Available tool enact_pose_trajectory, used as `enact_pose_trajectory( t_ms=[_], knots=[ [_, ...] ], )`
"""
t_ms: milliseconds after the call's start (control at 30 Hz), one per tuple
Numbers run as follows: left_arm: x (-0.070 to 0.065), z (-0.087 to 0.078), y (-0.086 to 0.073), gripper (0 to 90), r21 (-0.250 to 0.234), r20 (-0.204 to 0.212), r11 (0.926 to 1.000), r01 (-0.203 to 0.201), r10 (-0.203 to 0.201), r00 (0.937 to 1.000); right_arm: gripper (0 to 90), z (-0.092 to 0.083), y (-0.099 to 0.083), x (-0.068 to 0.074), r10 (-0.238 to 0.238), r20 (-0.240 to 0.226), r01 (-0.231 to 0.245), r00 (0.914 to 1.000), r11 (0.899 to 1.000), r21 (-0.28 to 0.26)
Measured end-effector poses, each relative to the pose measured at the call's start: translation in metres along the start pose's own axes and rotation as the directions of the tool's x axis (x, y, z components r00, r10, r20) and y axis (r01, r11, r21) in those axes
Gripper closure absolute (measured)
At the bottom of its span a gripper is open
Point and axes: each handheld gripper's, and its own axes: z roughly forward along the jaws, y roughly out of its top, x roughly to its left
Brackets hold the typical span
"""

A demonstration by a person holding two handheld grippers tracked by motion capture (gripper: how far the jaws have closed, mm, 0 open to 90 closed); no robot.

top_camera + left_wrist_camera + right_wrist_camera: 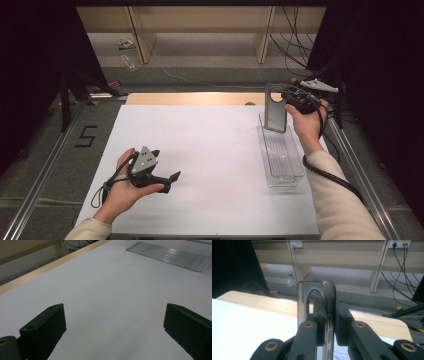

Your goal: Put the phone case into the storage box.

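Note:
A smoky, see-through phone case [275, 112] with a round camera hole hangs upright over the far end of a clear plastic tray [281, 159]. My right gripper [285, 99] is shut on its upper edge. In the right gripper view the two pads pinch one side wall of the case [315, 287], right gripper [329, 322]. My left gripper [169, 180] rests low on the white table sheet [210, 150] at the near left, pointing right. In its own view the left gripper [115, 325] stands open with bare sheet between the jaws, and the tray [172, 255] lies farther off.
The white sheet covers a wooden tabletop [190, 98] whose far edge shows bare. Metal rails [45, 175] run along both sides. Beyond the table stand shelf legs [141, 45], loose cables [295, 40] and a black stand [65, 100]. A "5" [86, 136] is marked on the floor.

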Motion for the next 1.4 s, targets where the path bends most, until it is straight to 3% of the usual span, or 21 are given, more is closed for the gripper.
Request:
enact_pose_trajectory(
  t_ms=[1400],
  knots=[
    [0.001,-0.001,0.001,4.2,-0.007,-0.007,1.0,0.006,-0.006,1.0,81.9,0.014,-0.003,-0.004,-0.021,-0.01,0.021,0.9997,1.0,0.023]
  ],
)
